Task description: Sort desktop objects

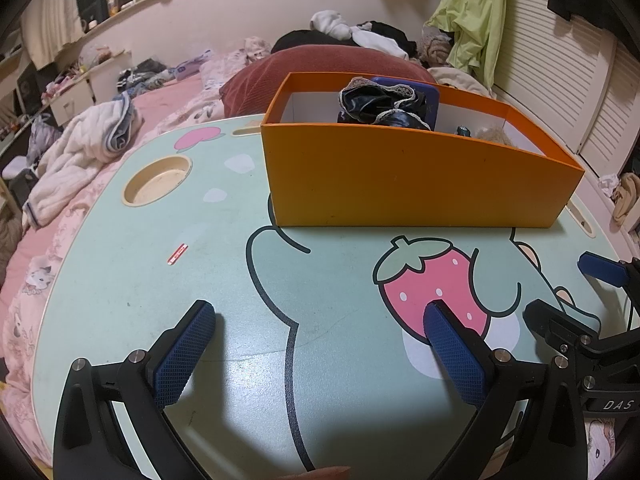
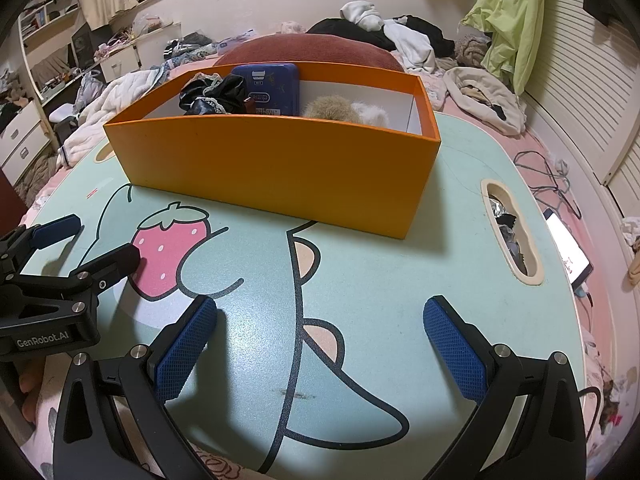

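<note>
Both grippers, left gripper (image 1: 320, 320) and right gripper (image 2: 320, 316), wide apart, holding nothing.
Ahead of the jaws, an orange box (image 2: 276, 172) holds a blue tin (image 2: 272, 88), shiny black cloth (image 2: 212, 94) and fluffy fur (image 2: 332, 109).

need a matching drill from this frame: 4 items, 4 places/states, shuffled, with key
Items
1. blue case
2. black cloth
3. cup hole
4. left claw

Places/states
A. sunk into the table, left of the box in the left wrist view
B. open, holding nothing, over the strawberry print
C. standing upright against the far wall of the orange box
D. bunched at the box's left end

Pairs: 1-C, 2-D, 3-A, 4-B
</note>
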`<action>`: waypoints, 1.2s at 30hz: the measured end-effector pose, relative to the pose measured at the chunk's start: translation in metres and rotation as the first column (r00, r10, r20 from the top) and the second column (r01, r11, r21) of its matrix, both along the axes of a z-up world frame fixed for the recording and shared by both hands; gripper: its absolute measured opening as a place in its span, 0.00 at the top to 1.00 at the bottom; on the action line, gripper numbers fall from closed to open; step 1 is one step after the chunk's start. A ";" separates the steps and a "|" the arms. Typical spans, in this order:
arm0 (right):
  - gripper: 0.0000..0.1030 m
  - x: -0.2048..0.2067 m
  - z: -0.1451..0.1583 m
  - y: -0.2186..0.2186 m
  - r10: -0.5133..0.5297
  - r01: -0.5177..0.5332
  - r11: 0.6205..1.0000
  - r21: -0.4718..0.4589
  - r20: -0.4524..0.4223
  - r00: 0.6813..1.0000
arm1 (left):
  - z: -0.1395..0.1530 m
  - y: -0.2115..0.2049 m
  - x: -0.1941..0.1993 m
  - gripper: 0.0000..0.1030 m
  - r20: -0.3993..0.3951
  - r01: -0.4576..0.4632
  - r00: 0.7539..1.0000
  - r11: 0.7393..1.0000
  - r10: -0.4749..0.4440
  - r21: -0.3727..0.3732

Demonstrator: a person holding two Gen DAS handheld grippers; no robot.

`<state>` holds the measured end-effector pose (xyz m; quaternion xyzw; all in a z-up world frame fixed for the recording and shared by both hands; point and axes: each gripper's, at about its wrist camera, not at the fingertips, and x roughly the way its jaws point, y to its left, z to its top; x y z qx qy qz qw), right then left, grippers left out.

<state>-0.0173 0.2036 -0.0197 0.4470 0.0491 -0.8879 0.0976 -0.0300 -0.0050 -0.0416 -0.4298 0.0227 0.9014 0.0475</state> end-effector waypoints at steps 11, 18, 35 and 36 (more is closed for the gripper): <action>0.00 -0.002 0.000 0.003 0.002 -0.002 1.000 -0.004 0.001 1.000 | 0.000 0.000 0.000 0.00 0.000 -0.001 1.000 1.000 0.001 -0.002; 0.00 -0.001 0.000 0.002 0.002 -0.002 1.000 -0.004 0.001 1.000 | 0.000 0.000 0.000 0.00 0.000 -0.001 1.000 1.000 0.001 -0.002; 0.00 -0.001 -0.001 0.001 0.001 -0.001 1.000 -0.003 0.000 1.000 | 0.000 0.000 0.000 0.00 0.000 -0.001 1.000 1.000 0.001 -0.002; 0.00 -0.001 -0.001 0.002 0.001 -0.001 1.000 -0.003 0.000 1.000 | 0.000 0.000 -0.001 0.00 0.000 -0.001 1.000 1.000 0.001 -0.002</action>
